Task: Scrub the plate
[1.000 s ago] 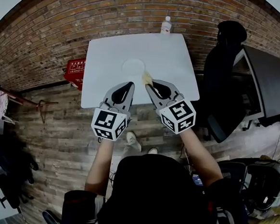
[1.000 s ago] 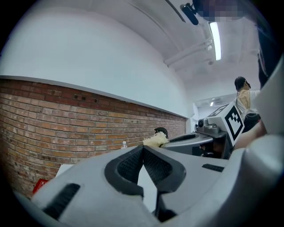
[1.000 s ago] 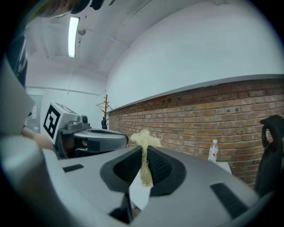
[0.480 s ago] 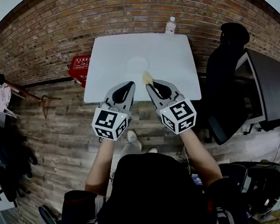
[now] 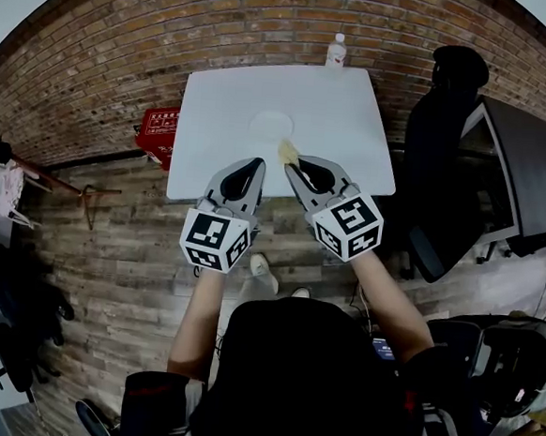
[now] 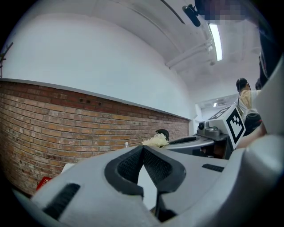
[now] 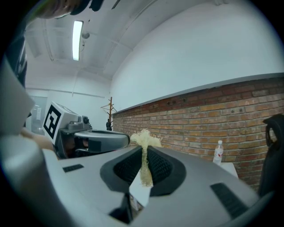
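A white plate (image 5: 272, 124) lies in the middle of the white table (image 5: 212, 151), well ahead of both grippers. My right gripper (image 5: 288, 161) is held level above the table's near edge, shut on a pale yellow scrubber (image 5: 286, 150) whose frayed tuft (image 7: 144, 138) sticks out past the jaws. My left gripper (image 5: 256, 166) hovers beside it to the left, shut with nothing between its jaws. The scrubber (image 6: 155, 141) also shows in the left gripper view, above the closed jaws (image 6: 143, 153). Neither gripper touches the plate.
A clear plastic bottle (image 5: 336, 50) stands at the table's far edge by the brick wall. A black office chair (image 5: 448, 151) and a dark desk are on the right. A red box (image 5: 159, 129) sits on the floor left of the table.
The head view has shifted slightly, so the table and bottle sit a little further right in the picture. Both grippers keep their pose and grip.
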Motion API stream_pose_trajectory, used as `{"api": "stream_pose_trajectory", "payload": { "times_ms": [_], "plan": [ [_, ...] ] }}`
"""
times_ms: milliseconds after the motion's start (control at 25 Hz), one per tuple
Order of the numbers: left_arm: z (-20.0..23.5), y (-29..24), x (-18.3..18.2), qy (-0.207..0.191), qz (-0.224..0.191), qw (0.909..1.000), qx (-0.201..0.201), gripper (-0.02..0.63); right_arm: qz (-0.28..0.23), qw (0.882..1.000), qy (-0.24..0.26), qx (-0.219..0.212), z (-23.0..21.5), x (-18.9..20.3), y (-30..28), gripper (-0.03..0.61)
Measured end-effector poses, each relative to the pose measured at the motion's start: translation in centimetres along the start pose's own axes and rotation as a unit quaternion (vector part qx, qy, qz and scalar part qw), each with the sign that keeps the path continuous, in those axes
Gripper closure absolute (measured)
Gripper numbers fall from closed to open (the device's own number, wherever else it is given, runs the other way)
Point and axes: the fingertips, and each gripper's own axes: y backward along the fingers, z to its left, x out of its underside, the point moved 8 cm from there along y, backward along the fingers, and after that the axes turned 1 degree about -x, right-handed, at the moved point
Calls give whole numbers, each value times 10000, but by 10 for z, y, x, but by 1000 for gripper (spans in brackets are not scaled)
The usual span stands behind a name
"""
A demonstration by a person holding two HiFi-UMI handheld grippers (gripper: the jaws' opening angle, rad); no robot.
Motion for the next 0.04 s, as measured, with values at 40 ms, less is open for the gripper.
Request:
{"api": "stream_pose_trajectory", "payload": {
  "times_ms": [40],
  "plan": [
    [1,0,0,4,4,10000,0,594,-2,10000,-1,-6,0,0,-1,534]
  ]
}}
